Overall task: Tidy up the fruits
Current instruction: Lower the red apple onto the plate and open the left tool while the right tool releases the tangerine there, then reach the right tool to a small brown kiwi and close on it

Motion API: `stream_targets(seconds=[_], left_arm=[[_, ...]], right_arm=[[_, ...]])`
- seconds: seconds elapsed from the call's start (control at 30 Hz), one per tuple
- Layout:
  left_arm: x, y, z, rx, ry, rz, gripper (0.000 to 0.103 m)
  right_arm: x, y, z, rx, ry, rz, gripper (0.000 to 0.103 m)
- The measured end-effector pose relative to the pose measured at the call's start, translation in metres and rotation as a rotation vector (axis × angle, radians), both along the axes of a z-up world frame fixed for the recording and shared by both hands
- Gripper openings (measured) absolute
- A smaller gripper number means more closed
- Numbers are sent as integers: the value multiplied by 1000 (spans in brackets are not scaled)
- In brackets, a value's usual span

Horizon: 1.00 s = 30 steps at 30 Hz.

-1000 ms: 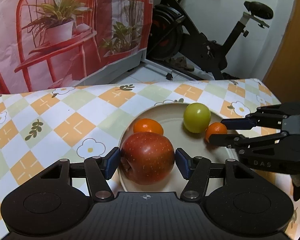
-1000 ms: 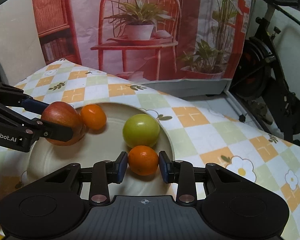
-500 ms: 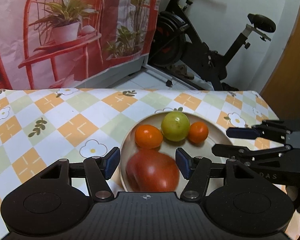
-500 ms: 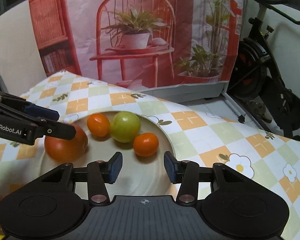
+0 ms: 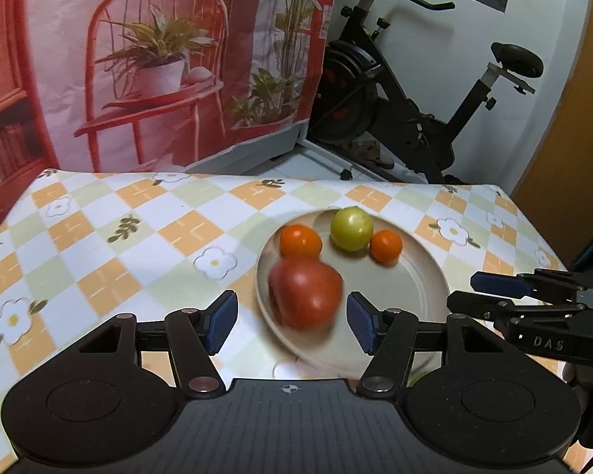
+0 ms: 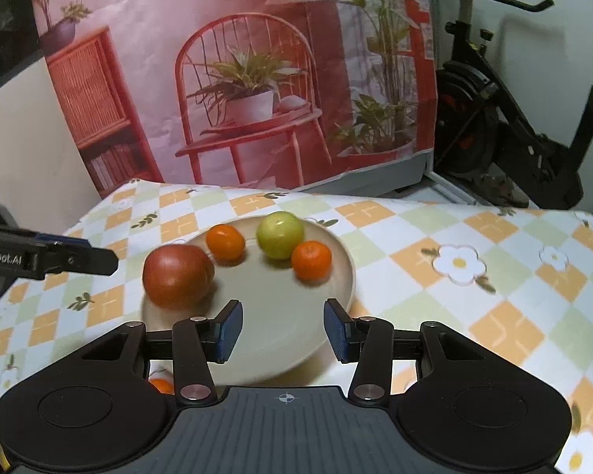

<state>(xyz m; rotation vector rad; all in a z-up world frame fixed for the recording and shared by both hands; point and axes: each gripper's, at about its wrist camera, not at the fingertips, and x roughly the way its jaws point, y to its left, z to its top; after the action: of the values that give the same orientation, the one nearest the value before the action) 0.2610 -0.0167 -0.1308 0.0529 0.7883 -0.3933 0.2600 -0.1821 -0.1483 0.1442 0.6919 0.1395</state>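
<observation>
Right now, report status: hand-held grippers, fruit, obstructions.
Left hand-held gripper open, empty. Right hand-held gripper open, empty. Red apple, two oranges, green apple on plate. Nothing blocking.

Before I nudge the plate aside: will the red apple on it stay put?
Probably not. The red apple is round and sits near the plate's edge, so it may roll. It looks largest, likely heaviest. Its skin looks smooth, perhaps slippery.

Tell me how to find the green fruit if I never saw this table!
Look at the checked flower-print tablecloth and find the round cream plate on it. Four fruits sit there; the round yellow-green fruit is at the far rim, between two small oranges. It is the only green one.
</observation>
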Motion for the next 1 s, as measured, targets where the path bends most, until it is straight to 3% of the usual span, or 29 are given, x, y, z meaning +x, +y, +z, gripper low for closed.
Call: stream_targets(seconds=[0.43, 1.0], left_arm=[[-52, 30, -4, -29, 26, 49, 64], [-70, 30, -16, -41, 40, 23, 63]], right_arm=[[-48, 26, -8, 36, 18, -5, 43], [-62, 46, -13, 6, 64, 12, 43]])
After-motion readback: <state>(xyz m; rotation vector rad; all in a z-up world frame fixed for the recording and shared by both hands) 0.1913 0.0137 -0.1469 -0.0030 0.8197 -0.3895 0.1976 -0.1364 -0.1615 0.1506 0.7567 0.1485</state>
